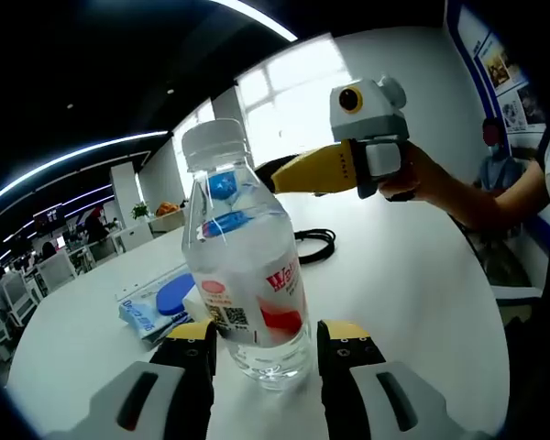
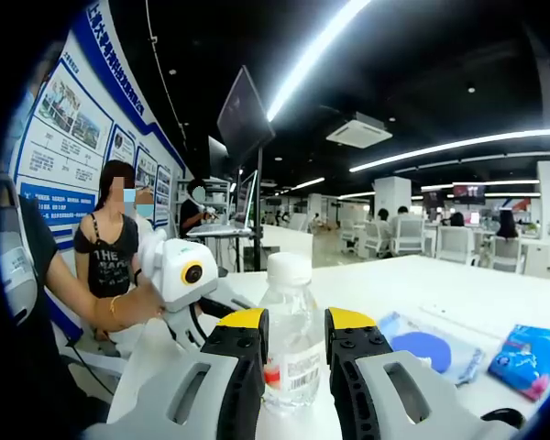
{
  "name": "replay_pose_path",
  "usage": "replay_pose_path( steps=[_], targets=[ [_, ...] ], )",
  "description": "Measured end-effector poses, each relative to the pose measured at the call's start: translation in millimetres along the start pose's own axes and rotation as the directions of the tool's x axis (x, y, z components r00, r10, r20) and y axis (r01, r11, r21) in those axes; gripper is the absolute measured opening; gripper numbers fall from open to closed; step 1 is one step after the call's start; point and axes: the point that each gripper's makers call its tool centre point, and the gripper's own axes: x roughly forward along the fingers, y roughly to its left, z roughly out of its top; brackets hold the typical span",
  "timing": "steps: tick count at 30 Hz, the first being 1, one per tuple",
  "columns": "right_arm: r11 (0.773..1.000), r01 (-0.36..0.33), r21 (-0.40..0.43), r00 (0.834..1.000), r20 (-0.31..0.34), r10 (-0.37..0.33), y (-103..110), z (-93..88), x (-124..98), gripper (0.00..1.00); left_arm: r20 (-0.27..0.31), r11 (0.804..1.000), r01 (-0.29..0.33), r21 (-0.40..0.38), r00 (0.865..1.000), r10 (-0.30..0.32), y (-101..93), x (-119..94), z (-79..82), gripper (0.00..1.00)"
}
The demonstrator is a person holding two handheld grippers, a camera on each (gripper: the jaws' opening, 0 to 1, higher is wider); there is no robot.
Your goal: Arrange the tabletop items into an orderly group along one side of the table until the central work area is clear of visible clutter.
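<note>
Your left gripper has its jaws apart around the water bottle on the table; your right gripper likewise brackets it, unclamped.

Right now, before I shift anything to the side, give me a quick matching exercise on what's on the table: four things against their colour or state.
Things:
1. cable
2. bottle cap
3. packet
4. water bottle

Colour or state:
A. clear, upright between the jaws of the left gripper
B. blue, lying flat on the table
C. black, looped on the table
D. white

Pairs: 1-C, 2-D, 3-B, 4-A
</note>
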Motion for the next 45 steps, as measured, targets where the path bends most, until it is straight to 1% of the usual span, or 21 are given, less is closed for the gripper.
replay_pose_path(
  steps=[4,11,13,15,18,21,25,27,29,30,32,35,38,39,41,45],
  targets=[
    [1.0,-0.01,-0.01,1.0,-0.024,0.01,-1,-10.1,-7,0.23,-0.003,1.0,-0.01,0.026,1.0,0.01,2.0,-1,5.7,0.43],
    [1.0,-0.018,0.015,0.998,-0.066,0.019,-4,-31.5,-13,0.23,0.036,0.999,-0.016,0.03,0.999,0.015,5.0,-7,24.2,0.43],
    [1.0,-0.018,0.011,0.997,-0.074,0.019,-3,-35.8,-13,0.24,0.04,0.999,-0.017,0.031,0.999,0.016,5.4,-8,25.9,0.43],
    [1.0,-0.022,0.0,0.996,-0.091,0.022,-3,-41.5,-12,0.27,0.049,0.999,-0.021,0.03,0.999,0.019,5.9,-9,29.7,0.43],
    [1.0,-0.027,-0.011,0.992,-0.125,0.026,-2,-51.5,-11,0.32,0.099,0.998,-0.058,0.013,0.993,0.057,11.9,-14,42.6,0.43],
    [0.999,-0.033,-0.02,0.988,-0.153,0.029,1,-60.3,-9,0.32,0.12,0.997,-0.075,0.003,0.99,0.074,16.6,-17,50.9,0.43],
    [0.999,-0.046,-0.021,0.984,-0.173,0.042,6,-69.0,-6,0.32,0.139,0.997,-0.073,-0.009,0.987,0.074,16.9,-17,60.5,0.43],
    [0.999,-0.05,-0.015,0.983,-0.178,0.046,7,-72.0,-4,0.32,0.144,0.998,-0.067,-0.002,0.987,0.067,15.3,-16,65.1,0.43],
    [0.998,-0.053,-0.014,0.982,-0.182,0.05,8,-74.6,-2,0.32,0.144,0.998,-0.066,-0.001,0.987,0.066,15.0,-15,65.8,0.43],
    [0.999,-0.054,-0.006,0.981,-0.186,0.052,9,-76.0,0,0.32,0.153,0.998,-0.058,0.004,0.987,0.056,13.5,-12,71.2,0.43],
    [0.998,-0.057,0.0,0.98,-0.189,0.056,12,-76.6,1,0.32,0.158,0.999,-0.051,0.005,0.986,0.05,11.6,-8,75.2,0.43],
    [0.998,-0.069,-0.007,0.98,-0.188,0.066,16,-76.3,2,0.32,0.161,0.999,-0.045,0.01,0.986,0.042,7.8,-4,78.6,0.43],
    [0.998,-0.066,-0.02,0.979,-0.197,0.061,16,-79.0,4,0.32,0.161,0.998,-0.056,0.014,0.986,0.053,9.1,-4,78.9,0.39],
    [0.998,-0.066,-0.021,0.978,-0.199,0.061,16,-80.0,4,0.32,0.165,0.998,-0.061,0.005,0.985,0.059,10.9,-4,79.6,0.37],
    [0.998,-0.068,-0.012,0.978,-0.2,0.064,16,-83.8,6,0.33,0.18,0.998,-0.061,-0.026,0.982,0.065,13.4,-3,81.7,0.36],
    [0.998,-0.059,0.004,0.977,-0.203,0.058,14,-88.0,9,0.33,0.183,0.997,-0.059,-0.047,0.981,0.067,13.7,-2,83.0,0.35]
  ],
)
